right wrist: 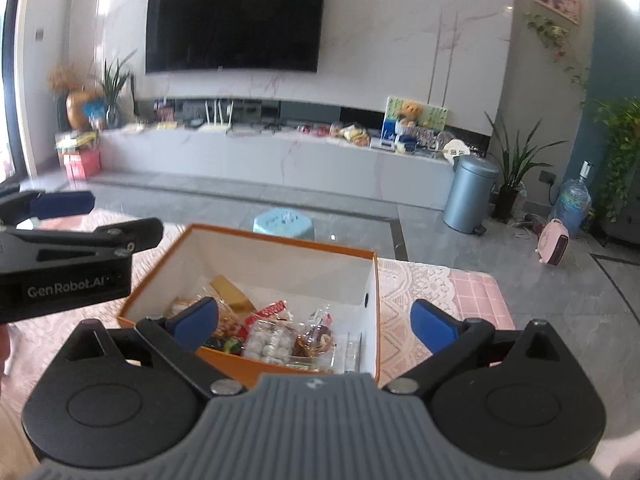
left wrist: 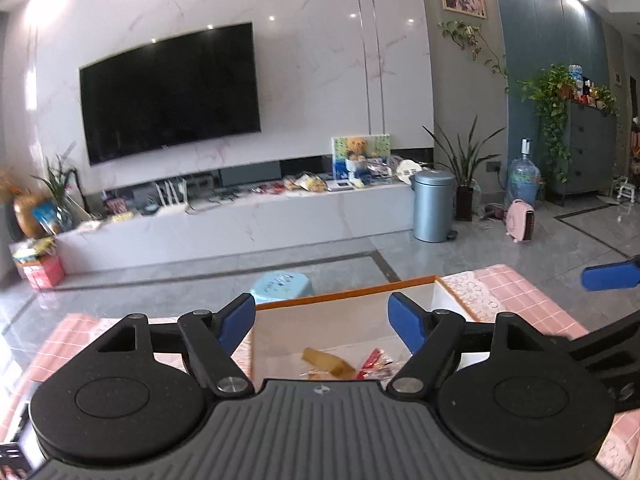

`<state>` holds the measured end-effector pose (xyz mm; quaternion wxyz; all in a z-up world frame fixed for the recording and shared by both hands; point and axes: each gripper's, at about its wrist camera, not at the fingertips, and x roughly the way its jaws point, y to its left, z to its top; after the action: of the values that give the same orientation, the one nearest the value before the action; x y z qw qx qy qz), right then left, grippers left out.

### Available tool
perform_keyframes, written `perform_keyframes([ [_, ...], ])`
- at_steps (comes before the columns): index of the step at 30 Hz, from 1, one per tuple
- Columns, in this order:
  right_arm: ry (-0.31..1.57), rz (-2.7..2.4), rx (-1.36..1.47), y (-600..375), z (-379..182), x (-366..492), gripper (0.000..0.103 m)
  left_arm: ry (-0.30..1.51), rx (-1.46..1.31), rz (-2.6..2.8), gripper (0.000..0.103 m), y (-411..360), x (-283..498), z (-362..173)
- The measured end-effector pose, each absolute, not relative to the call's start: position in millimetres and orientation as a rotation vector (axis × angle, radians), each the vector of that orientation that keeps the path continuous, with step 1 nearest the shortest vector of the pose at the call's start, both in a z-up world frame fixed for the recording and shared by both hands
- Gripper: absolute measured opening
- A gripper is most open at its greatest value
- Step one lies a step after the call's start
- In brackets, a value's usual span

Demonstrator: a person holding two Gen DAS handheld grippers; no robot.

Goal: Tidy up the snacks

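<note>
An orange box with a white inside (right wrist: 276, 270) stands on a table with a pink checked cloth (right wrist: 476, 292). It holds several wrapped snacks (right wrist: 272, 336), among them a gold packet (right wrist: 232, 294) and a red one (right wrist: 270, 310). My right gripper (right wrist: 316, 320) is open and empty, raised over the box's near side. My left gripper (left wrist: 322, 318) is open and empty above the box (left wrist: 344, 294), with the gold packet (left wrist: 328, 362) below it. The left gripper also shows at the left of the right wrist view (right wrist: 60, 216).
Beyond the table are a light blue stool (right wrist: 284, 222), a grey floor, a long white TV bench (right wrist: 276, 156) with clutter, a grey bin (right wrist: 470, 194), potted plants (right wrist: 514, 172) and a pink heater (right wrist: 554, 246).
</note>
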<state>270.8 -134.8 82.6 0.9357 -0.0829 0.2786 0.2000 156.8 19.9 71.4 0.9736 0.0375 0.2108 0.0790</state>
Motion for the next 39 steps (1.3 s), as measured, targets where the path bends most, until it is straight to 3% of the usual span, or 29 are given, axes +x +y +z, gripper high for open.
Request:
perform_keyframes([
  [9,0.501,0.375,-0.053,-153,87,201,0.099,0.383,0.159,0.226,0.090,8,115,63],
  [20,0.464,0.319,-0.029,-157,62,140,0.099,0.456,0.025,0.255,0.093,31,84,38],
  [39,0.483,0.354,-0.085,-138,10,132,0.099,0.551,0.036,0.269,0.093,31,66,-4],
])
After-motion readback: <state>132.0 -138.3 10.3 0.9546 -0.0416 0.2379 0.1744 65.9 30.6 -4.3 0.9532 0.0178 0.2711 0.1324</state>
